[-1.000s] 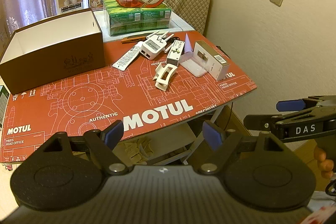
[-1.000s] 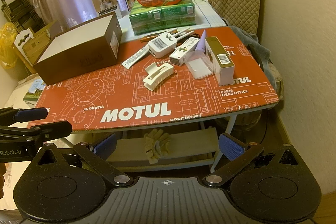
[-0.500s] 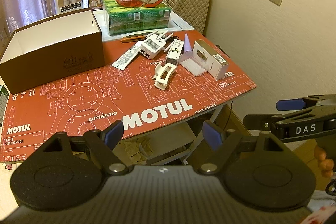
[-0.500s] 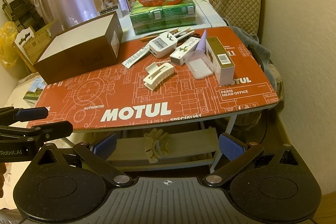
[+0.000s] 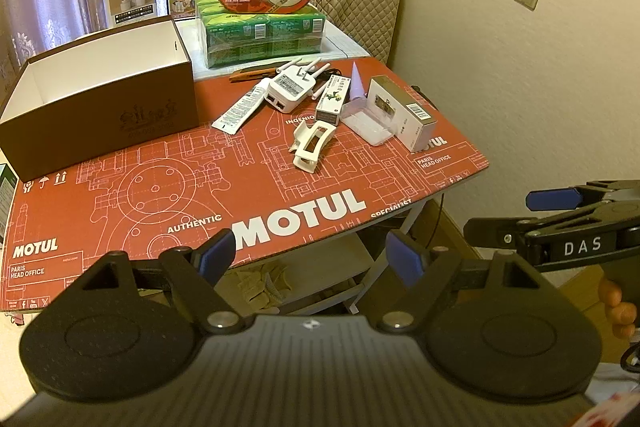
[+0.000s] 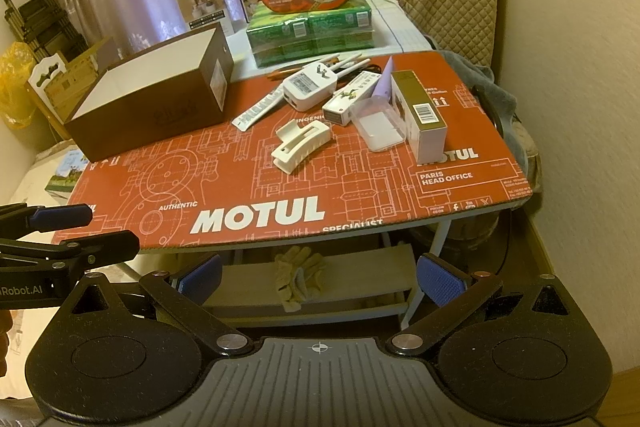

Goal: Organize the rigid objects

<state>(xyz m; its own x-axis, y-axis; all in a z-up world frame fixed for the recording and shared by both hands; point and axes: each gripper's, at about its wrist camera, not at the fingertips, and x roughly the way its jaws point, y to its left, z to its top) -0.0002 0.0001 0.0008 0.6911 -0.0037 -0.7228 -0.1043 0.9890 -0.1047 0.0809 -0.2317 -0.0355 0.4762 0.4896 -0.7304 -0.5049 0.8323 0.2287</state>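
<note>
On the red tabletop [image 5: 120, 195], the open brown box [image 5: 100, 107] stands at the left. Right of it lie a flat white strip [image 5: 240, 109], the white adapter [image 5: 290, 93], a white hair clip [image 5: 312, 145] (nearest the front edge), a clear case [image 5: 366, 123] and a gold-topped carton [image 5: 404, 113]. Both left tongs [image 5: 310, 257] and right tongs [image 6: 320, 277] hang short of the tabletop, apart and holding nothing.
</note>
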